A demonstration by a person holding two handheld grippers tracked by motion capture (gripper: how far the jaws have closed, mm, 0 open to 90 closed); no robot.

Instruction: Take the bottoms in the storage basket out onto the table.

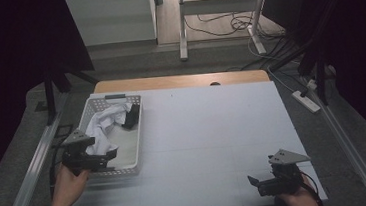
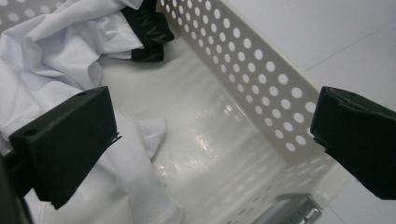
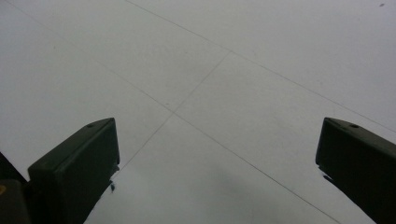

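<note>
A white perforated basket (image 1: 138,132) stands at the table's left side. Inside it lies a crumpled white cloth (image 1: 103,121) and a black cloth (image 1: 132,116). My left gripper (image 1: 106,157) hovers open over the basket's near end, its jaws spread wide with nothing between them. In the left gripper view the white cloth (image 2: 51,51) lies under the left jaw, the black cloth (image 2: 149,30) at the far end, and the basket's bare floor (image 2: 210,140) between the jaws. My right gripper (image 1: 258,184) stands open low over the bare table (image 3: 210,93) at the near right.
The white table surface (image 1: 213,130) stretches from the basket to the right edge. A wooden strip (image 1: 179,81) runs along the far edge. Metal rails (image 1: 31,166) flank the table. A desk frame and cables (image 1: 224,19) stand on the floor beyond.
</note>
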